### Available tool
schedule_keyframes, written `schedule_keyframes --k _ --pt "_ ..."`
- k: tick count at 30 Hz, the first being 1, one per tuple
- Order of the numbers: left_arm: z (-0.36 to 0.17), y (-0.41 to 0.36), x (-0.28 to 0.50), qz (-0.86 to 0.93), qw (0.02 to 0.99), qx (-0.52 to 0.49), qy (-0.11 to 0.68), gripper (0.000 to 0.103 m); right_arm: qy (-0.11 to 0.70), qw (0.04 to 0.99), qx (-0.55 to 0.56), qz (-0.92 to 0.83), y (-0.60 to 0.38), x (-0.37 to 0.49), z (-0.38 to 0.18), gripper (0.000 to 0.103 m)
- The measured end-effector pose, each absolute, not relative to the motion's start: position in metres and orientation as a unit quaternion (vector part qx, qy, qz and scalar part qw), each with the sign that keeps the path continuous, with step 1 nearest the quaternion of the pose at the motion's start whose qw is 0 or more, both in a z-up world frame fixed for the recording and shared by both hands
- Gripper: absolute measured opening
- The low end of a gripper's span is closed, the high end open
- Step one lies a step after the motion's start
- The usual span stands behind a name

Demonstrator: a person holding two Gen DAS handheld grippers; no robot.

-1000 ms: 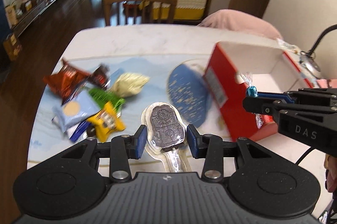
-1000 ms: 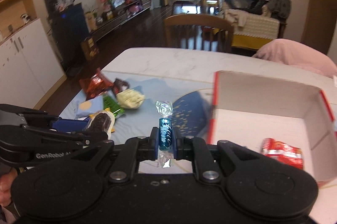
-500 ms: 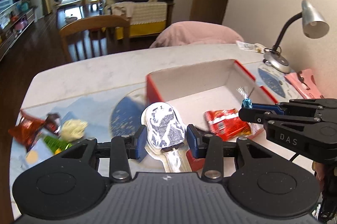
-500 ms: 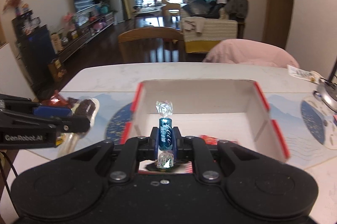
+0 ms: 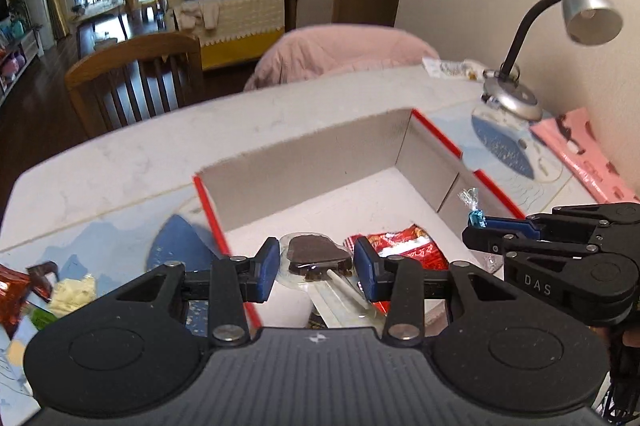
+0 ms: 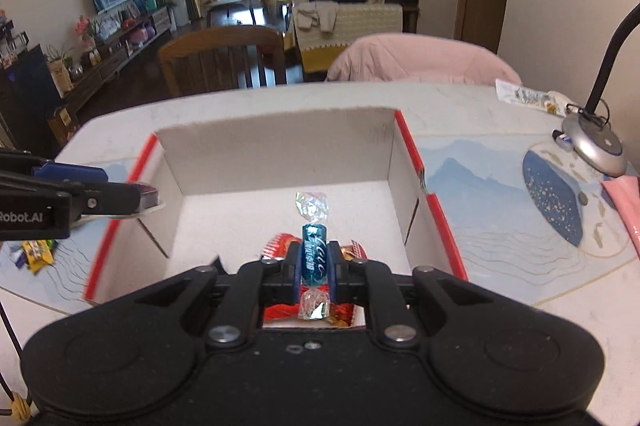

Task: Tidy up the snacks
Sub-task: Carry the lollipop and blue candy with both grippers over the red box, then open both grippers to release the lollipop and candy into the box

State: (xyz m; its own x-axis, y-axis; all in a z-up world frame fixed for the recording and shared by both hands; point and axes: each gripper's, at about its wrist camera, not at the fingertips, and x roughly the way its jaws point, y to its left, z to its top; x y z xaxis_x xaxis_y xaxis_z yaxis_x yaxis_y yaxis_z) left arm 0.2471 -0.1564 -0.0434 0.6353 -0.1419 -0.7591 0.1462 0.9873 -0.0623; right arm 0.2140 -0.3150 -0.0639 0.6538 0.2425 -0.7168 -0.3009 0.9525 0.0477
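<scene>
In the left wrist view, a chocolate lollipop (image 5: 316,255) in clear wrap is being held between the blue pads of the left hand-held gripper (image 5: 316,268), the jaws set narrow on its head and its stick running back toward the camera, so its long axis is lying along the line of the fingers. It is being carried just above the near left corner of the red-edged cardboard box (image 5: 404,146), whose open floor is lying directly ahead and below; a red snack packet (image 5: 404,246) is resting on that floor just to the right. The right hand-held gripper (image 5: 476,218) is seen entering from the right, over the box's right wall. In the right wrist view, a blue wrapped candy (image 6: 314,260) is being clamped upright in the fully closed right hand-held gripper (image 6: 314,266), its twisted ends pointing away and back. It is being held over the near middle of the box (image 6: 276,154), which is standing on the table (image 6: 460,106). The right hand is judged nearer the box centre; release downward is judged the remaining step for both.
</scene>
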Motion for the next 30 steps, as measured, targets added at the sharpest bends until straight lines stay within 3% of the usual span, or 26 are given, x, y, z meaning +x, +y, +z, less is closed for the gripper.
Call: schedule_keyframes --k 18,30 --pt "-0.103 -0.187 0.294 -0.074 0.866 0.033 0.493 0.04 0.468 0.866 -0.061 0.163 -0.308 0.257 -0.109 0.011" --pt "-0.119 -0.187 0.29 -0.085 0.849 0.048 0.519 0.04 0.475 0.863 -0.054 0.165 -0.311 0.263 -0.111 0.012"
